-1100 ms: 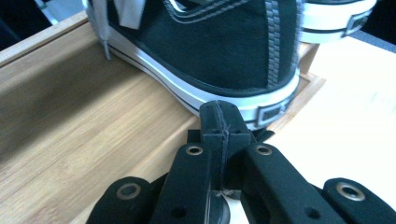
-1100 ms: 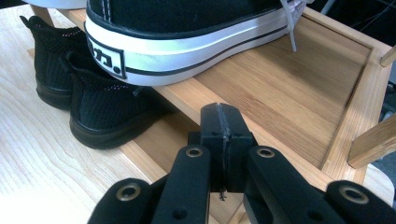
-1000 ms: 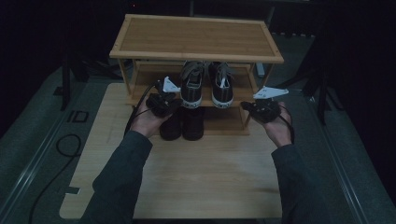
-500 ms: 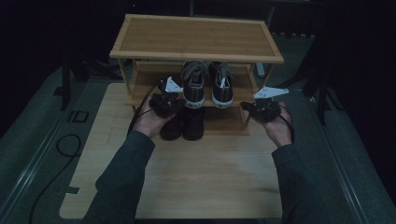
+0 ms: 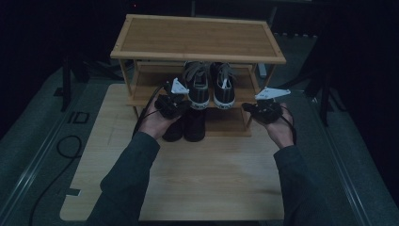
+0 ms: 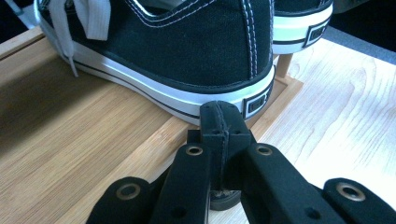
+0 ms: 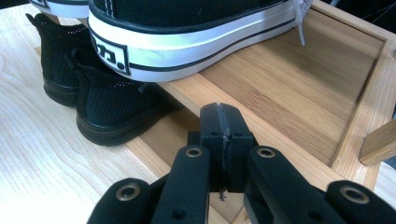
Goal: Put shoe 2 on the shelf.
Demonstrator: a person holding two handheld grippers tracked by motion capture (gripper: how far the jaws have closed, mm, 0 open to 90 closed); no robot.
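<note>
One big pale wooden desk [image 5: 197, 183] lies under everything, and its near half is bare, with lots of room to move. On its far half stands one light wooden shoe rack [image 5: 197, 40] with a flat top shelf, a middle shelf and a low shelf.

There are two pairs of shoes, four shoes in all. One pair of black canvas sneakers with white soles and white laces [image 5: 210, 84] sits on the middle shelf. Their heels reach right to the front edge of that shelf. One pair of plain black knit shoes [image 5: 188, 127] stands below them, half under the rack, with the heels poking out over the desk.

There are two grippers, one in each hand. The left gripper [image 5: 170, 104] is just beside the left sneaker's heel, close to the shelf edge. In the left gripper view its fingers [image 6: 211, 122] are pressed tight together with nothing between them. The right gripper [image 5: 264, 109] hangs by the right front corner of the rack, a little apart from the sneakers. Its fingers [image 7: 212, 122] are also pressed together and hold nothing. Bare shelf wood lies open to the right of the sneakers.
</note>
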